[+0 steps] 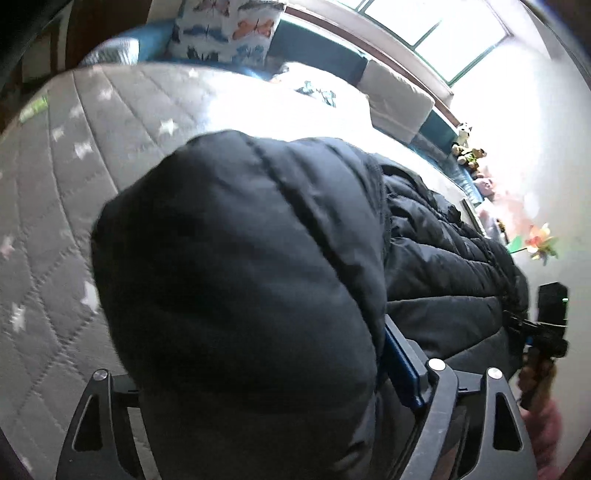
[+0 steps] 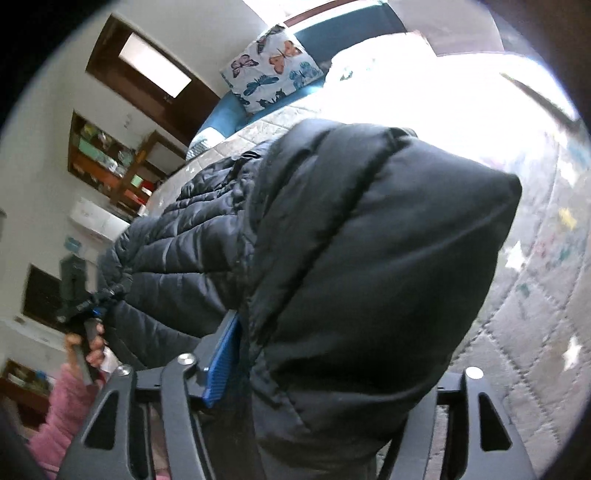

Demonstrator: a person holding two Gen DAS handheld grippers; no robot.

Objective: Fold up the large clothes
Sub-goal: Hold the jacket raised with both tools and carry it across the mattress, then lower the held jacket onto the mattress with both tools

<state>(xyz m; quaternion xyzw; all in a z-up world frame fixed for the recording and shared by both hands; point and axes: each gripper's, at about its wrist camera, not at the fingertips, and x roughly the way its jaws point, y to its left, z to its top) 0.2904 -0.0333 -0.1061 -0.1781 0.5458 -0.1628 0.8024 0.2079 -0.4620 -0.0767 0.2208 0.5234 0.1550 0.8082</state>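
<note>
A black quilted puffer jacket (image 1: 443,266) lies on the grey star-patterned bed cover (image 1: 55,206). My left gripper (image 1: 273,384) is shut on a thick fold of the jacket (image 1: 240,277), which bulges over the jaws and hides the left finger; one blue pad (image 1: 400,369) shows. My right gripper (image 2: 325,373) is shut on another thick fold of the jacket (image 2: 369,266), one blue pad (image 2: 221,365) showing. Each view shows the other gripper at the jacket's far edge: the right gripper (image 1: 546,325) and the left gripper (image 2: 85,302).
A butterfly pillow (image 1: 229,29) and white bedding (image 1: 314,103) lie at the head of the bed by a bright window (image 1: 443,33). Soft toys (image 1: 469,151) line the wall side. Shelves (image 2: 110,162) stand across the room. A pink sleeve (image 2: 62,406) is near.
</note>
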